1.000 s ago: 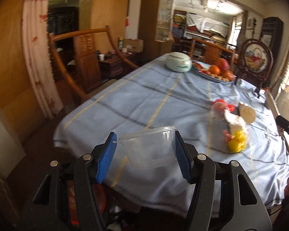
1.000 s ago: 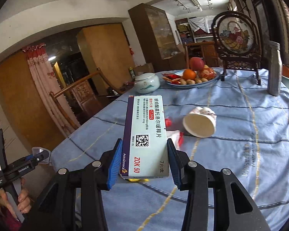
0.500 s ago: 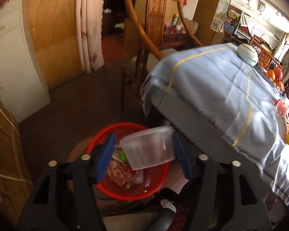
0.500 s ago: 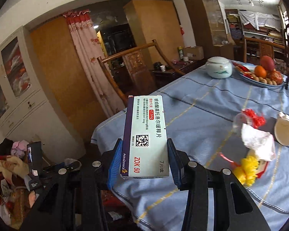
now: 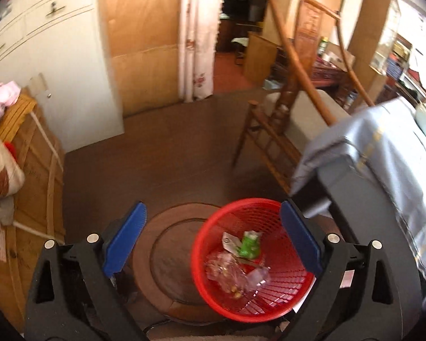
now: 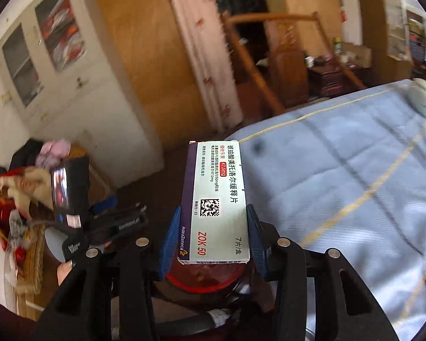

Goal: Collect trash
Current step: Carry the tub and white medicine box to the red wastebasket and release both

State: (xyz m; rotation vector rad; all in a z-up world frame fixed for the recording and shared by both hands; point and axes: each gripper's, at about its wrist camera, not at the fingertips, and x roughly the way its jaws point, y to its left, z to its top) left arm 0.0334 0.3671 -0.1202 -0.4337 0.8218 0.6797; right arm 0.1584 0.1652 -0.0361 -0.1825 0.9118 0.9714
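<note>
The left tongs (image 5: 213, 237) point steeply down over a red mesh basket (image 5: 269, 216) that stands on a dark round stool (image 5: 167, 258) on the brown floor; their blue pads (image 5: 125, 238) have just been opening and now stand spread wide with nothing between them; the basket's rim sits under the right-hand pad. Inside the basket lie a clear plastic cup (image 5: 257, 277), a crumpled clear wrapper (image 5: 221, 267), a green scrap (image 5: 250, 244) and a white paper piece (image 5: 230, 240), all blurred. To the right, the corner of a table (image 5: 383, 153) draped in a pale blue cloth overhangs near the basket, with a wooden chair (image 5: 286, 119) beyond it.

The right tongs (image 6: 213, 233) pinch a white and purple medicine box (image 6: 217, 201) by its long sides, upright, printed "ZOK 50"; it is held in the air just off the table's edge; a red rim (image 6: 204, 285) shows directly below the box; a white cabinet (image 6: 71, 85) stands at the far left.
</note>
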